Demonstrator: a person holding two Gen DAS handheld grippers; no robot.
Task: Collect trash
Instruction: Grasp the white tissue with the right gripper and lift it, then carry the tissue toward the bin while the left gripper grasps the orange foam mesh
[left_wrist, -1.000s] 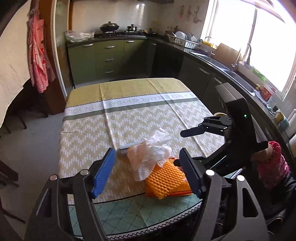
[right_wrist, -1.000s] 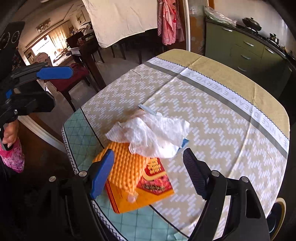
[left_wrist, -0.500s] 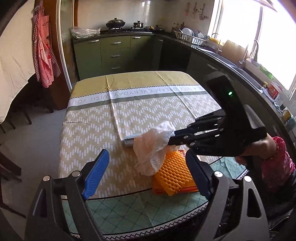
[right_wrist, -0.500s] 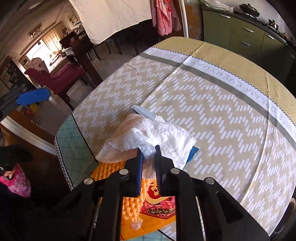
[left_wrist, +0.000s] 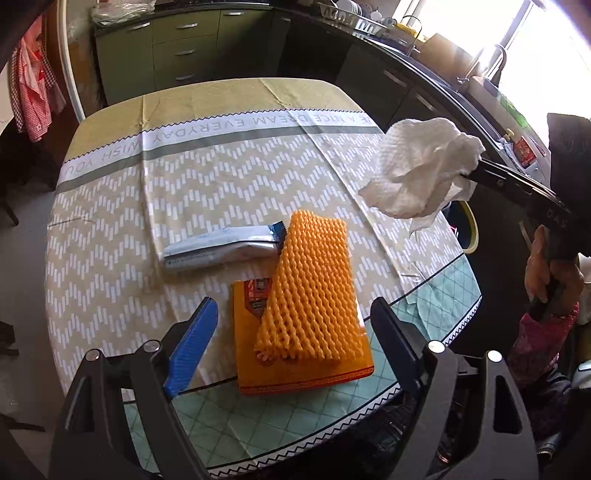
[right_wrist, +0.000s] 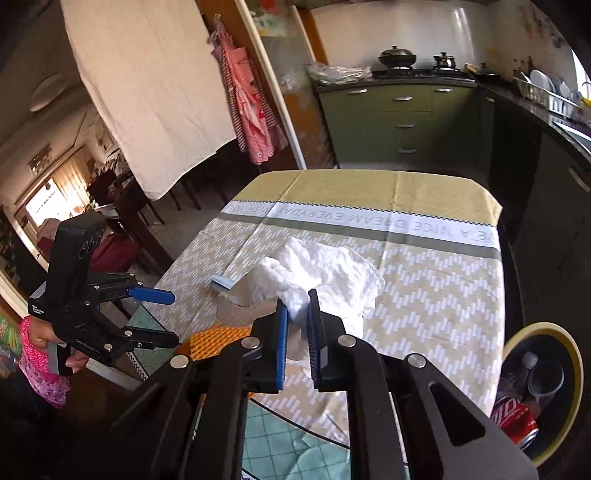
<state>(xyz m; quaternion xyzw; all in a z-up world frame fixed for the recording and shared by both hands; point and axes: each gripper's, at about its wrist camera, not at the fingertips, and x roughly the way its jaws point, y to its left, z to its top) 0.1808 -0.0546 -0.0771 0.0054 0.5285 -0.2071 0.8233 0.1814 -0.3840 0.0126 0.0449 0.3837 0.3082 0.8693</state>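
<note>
Lifted clear of the table (left_wrist: 110, 229) now, the tissue (left_wrist: 421, 170) no longer covered the pile, where a second ago it had lain across the foam net and wrapper. On the left, my left tongs (left_wrist: 291, 332) had dropped closer and hung released, nothing between the pads, over what the tissue had hidden: a silver wrapper (left_wrist: 221, 249), the orange foam net (left_wrist: 314, 291) and the yellow packet (left_wrist: 306, 373) beneath it. To the right, my right tongs (right_wrist: 297, 332) were clenched on the tissue, holding it in the air past the table's edge. Further right, beside the table, stood the bin (right_wrist: 574, 369) with a red can (right_wrist: 511, 415) inside. I judged one piece nearly binned, with three left to collect.
</note>
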